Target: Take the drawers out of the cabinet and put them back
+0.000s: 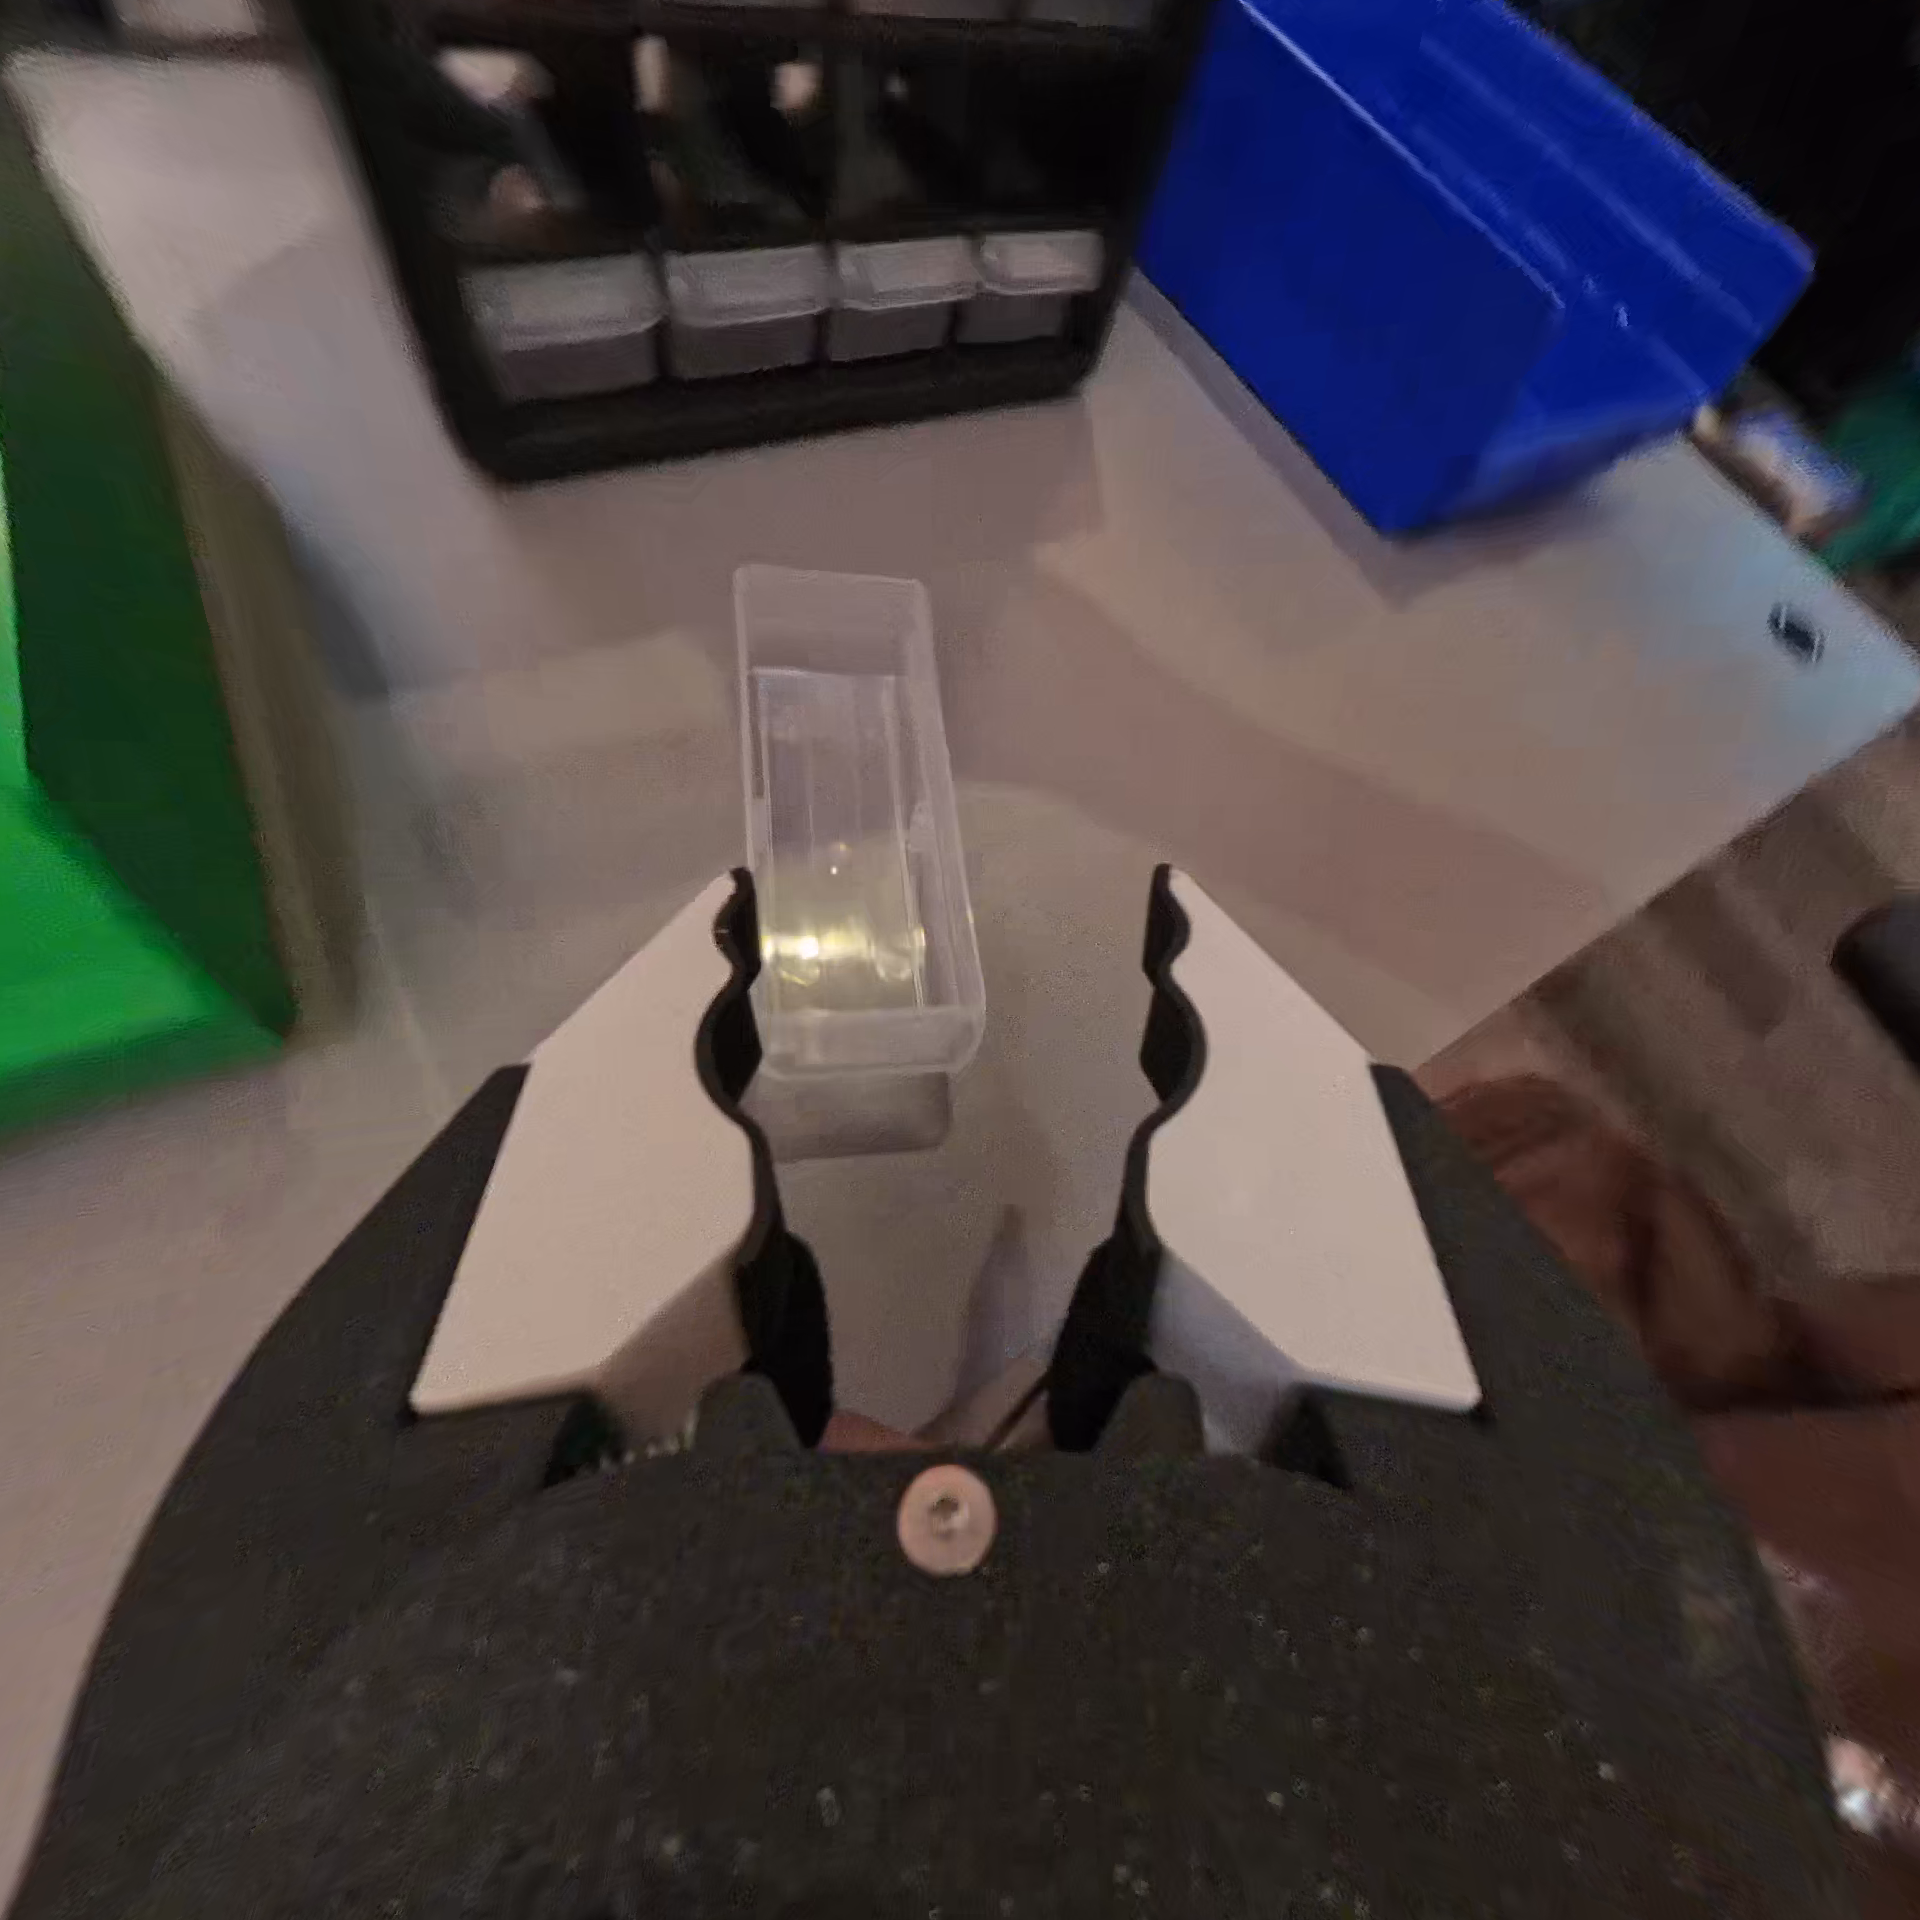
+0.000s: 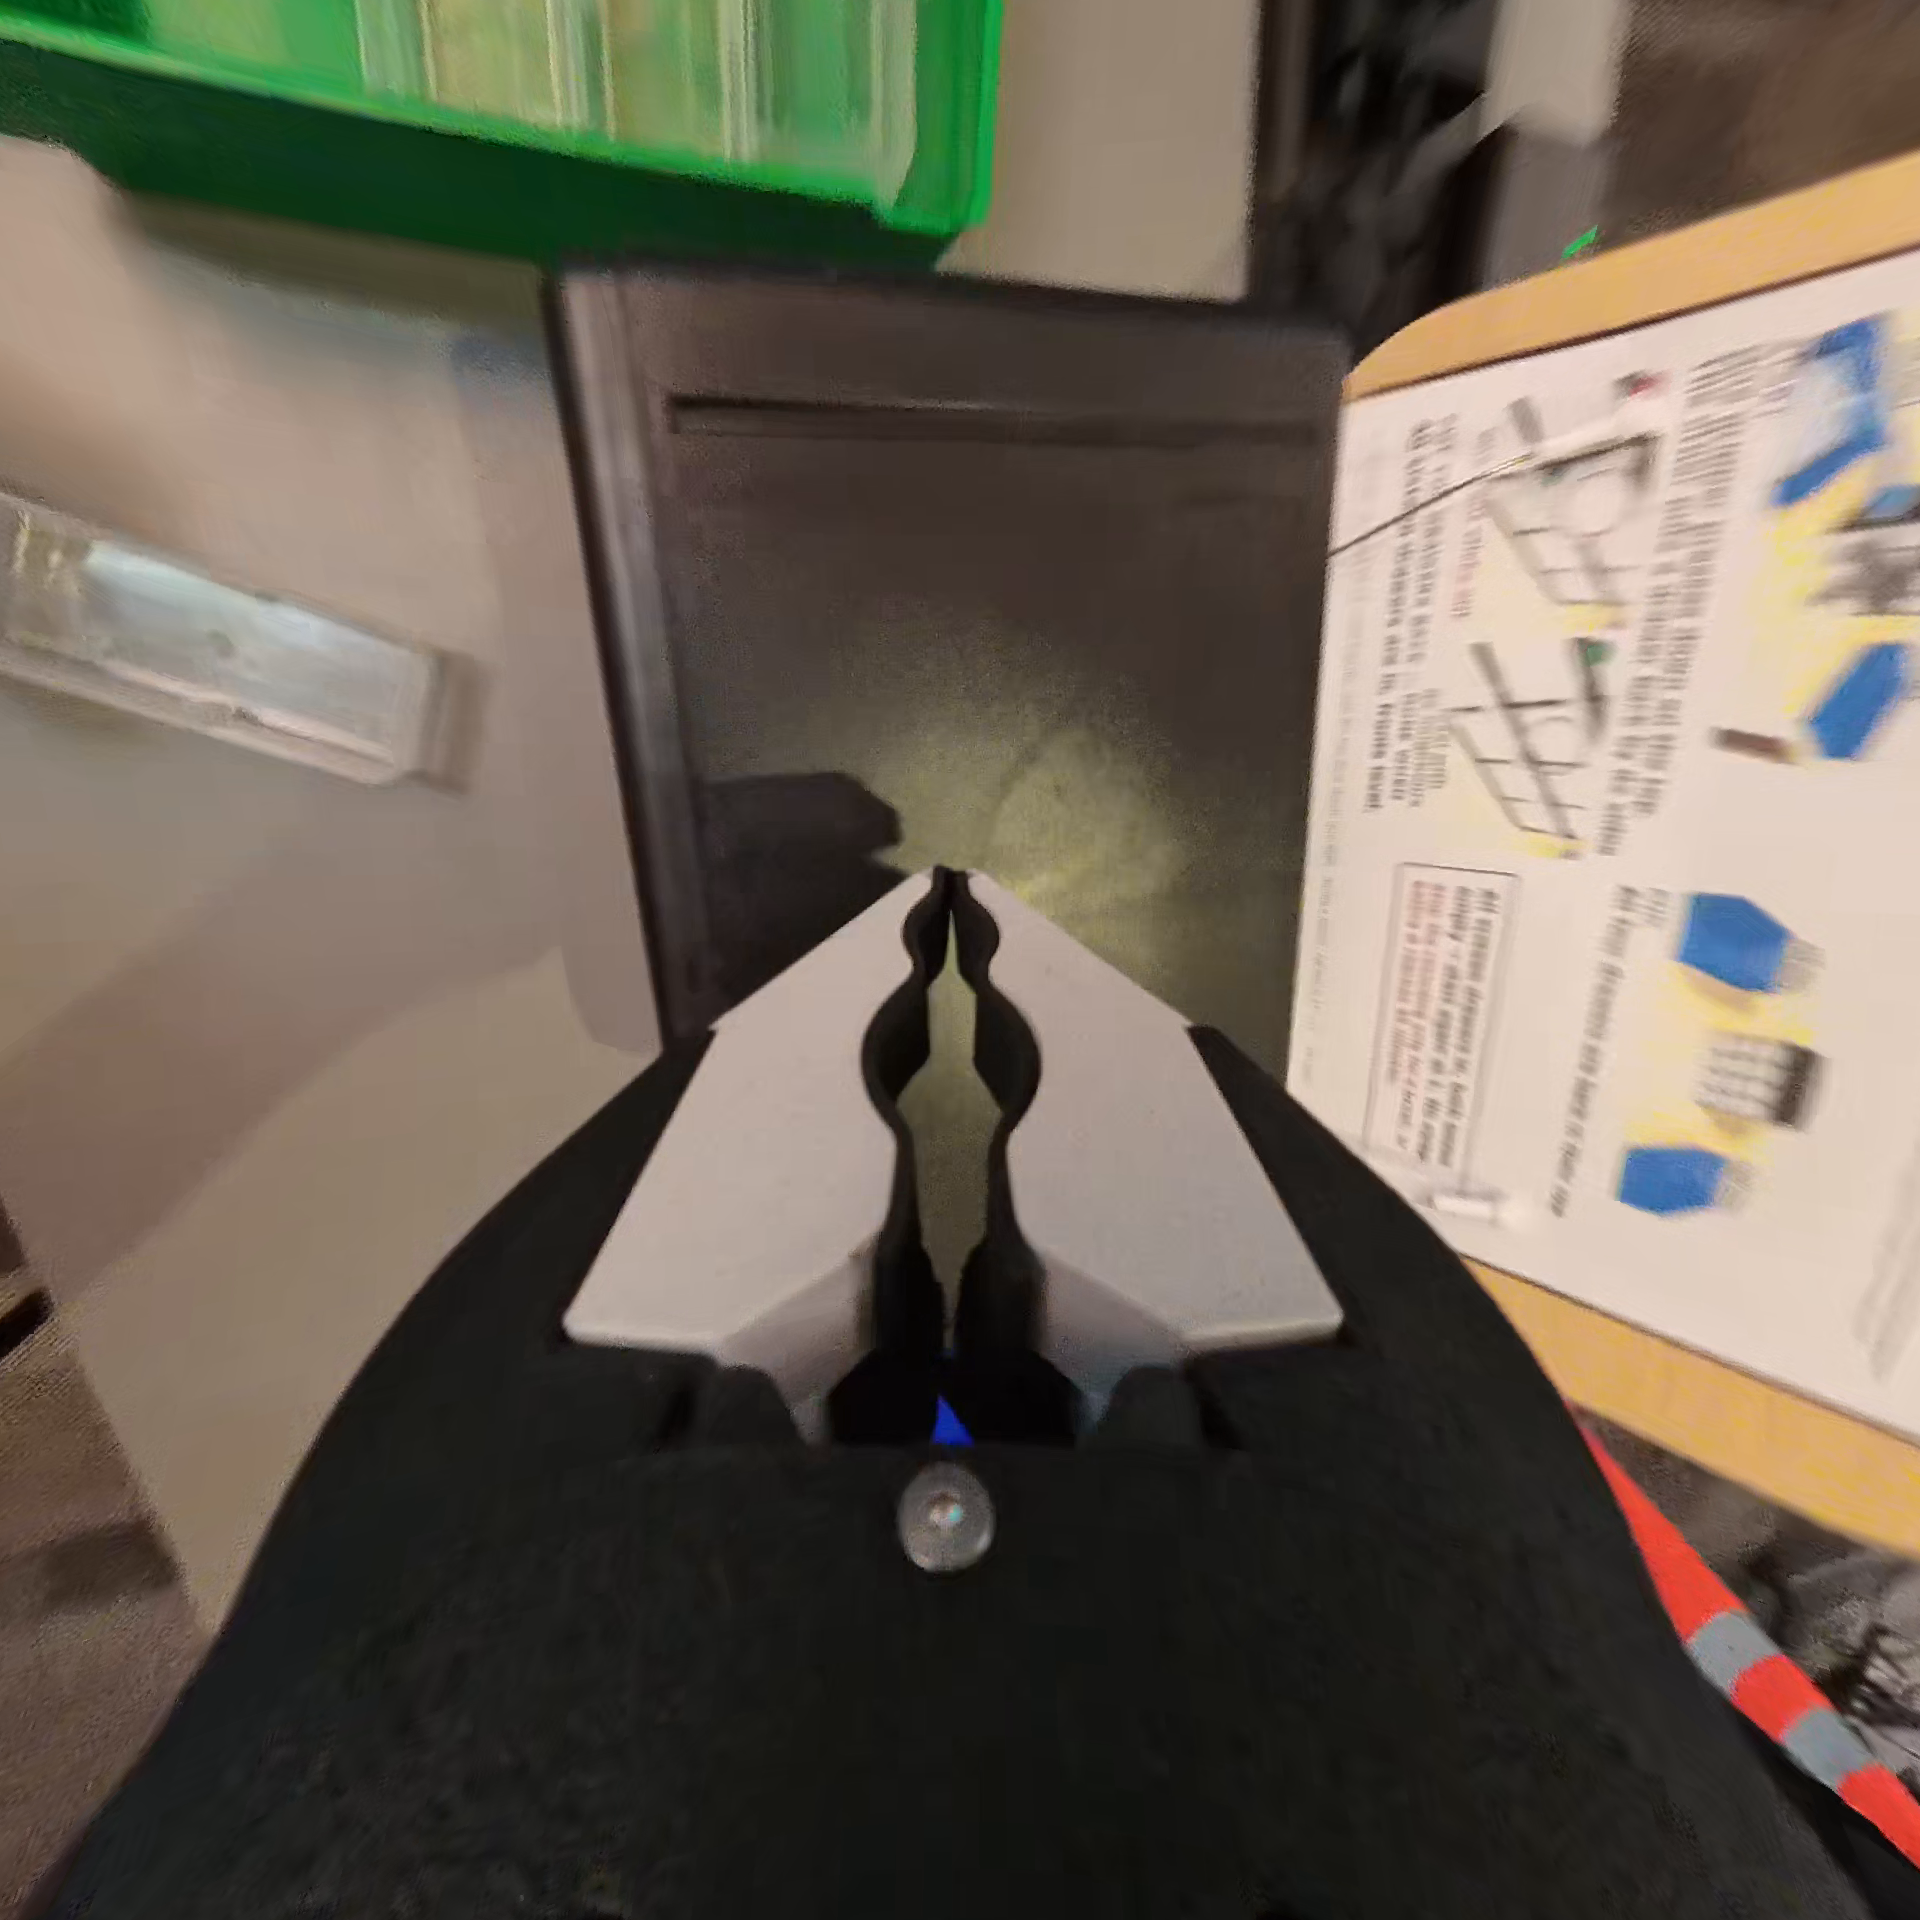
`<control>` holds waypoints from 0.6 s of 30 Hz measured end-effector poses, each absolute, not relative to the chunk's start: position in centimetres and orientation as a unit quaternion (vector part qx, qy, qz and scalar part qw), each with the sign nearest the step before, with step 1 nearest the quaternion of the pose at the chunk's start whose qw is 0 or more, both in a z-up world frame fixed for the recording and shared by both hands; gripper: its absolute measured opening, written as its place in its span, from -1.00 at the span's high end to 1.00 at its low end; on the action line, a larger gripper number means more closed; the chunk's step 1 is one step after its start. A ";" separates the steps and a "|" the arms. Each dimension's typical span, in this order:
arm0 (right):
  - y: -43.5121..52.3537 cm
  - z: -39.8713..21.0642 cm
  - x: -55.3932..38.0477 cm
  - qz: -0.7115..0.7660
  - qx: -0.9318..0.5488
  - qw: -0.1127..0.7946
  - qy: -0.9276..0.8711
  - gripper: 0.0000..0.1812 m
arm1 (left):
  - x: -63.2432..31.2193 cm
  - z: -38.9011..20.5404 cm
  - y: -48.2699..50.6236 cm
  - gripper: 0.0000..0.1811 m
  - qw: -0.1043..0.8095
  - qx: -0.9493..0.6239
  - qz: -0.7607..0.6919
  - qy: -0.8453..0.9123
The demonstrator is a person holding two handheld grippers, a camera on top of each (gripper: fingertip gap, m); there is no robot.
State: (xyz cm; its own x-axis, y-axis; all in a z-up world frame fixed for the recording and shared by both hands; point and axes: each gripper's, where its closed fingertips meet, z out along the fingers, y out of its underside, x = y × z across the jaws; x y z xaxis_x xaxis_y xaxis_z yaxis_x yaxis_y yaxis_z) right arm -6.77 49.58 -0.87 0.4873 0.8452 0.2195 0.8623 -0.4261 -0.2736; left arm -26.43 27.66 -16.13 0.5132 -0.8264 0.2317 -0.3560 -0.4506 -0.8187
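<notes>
A clear plastic drawer (image 1: 847, 810) lies on the white table (image 1: 1247, 727), lengthwise away from me. My left gripper (image 1: 951, 899) is open, just above the drawer's near end, not holding it. The black cabinet (image 1: 727, 239) stands at the back with a bottom row of clear drawers (image 1: 743, 312) in place and empty slots above. In the right wrist view my right gripper (image 2: 951, 883) is shut and empty, over the cabinet's black side panel (image 2: 966, 623). A clear drawer (image 2: 229, 665) lies on the table at left there.
A green bin (image 1: 135, 727) stands at the left and a blue bin (image 1: 1455, 260) at the back right. The table edge (image 1: 1662, 831) runs close on the right. In the right wrist view a green bin (image 2: 520, 114) sits above and a cardboard box with a printed sheet (image 2: 1621, 779) at right.
</notes>
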 end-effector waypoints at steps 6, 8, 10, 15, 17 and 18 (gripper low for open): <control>50.8 -3.6 -6.8 0.035 -0.859 0.087 -0.503 1.00 | -27.6 -19.8 28.5 -0.02 0.392 -0.806 -0.247 0.369; 51.0 -3.6 -6.8 0.028 -0.859 0.074 -0.506 1.00 | -27.5 -20.8 28.8 -0.02 0.396 -0.805 -0.249 0.364; 51.0 -3.7 -6.8 0.008 -0.860 0.054 -0.508 1.00 | -27.9 -21.9 29.7 -0.03 0.400 -0.810 -0.232 0.361; 50.9 -3.7 -6.7 -0.011 -0.867 0.012 -0.499 1.00 | -26.7 -22.7 30.3 0.02 0.387 -0.804 -0.269 0.362; 50.9 -3.7 -6.8 -0.009 -0.868 0.003 -0.496 1.00 | -26.7 -22.9 30.5 0.06 0.397 -0.798 -0.238 0.385; 50.9 -3.7 -6.8 -0.011 -0.868 0.001 -0.497 1.00 | -26.6 -23.2 30.2 0.06 0.393 -0.797 -0.227 0.399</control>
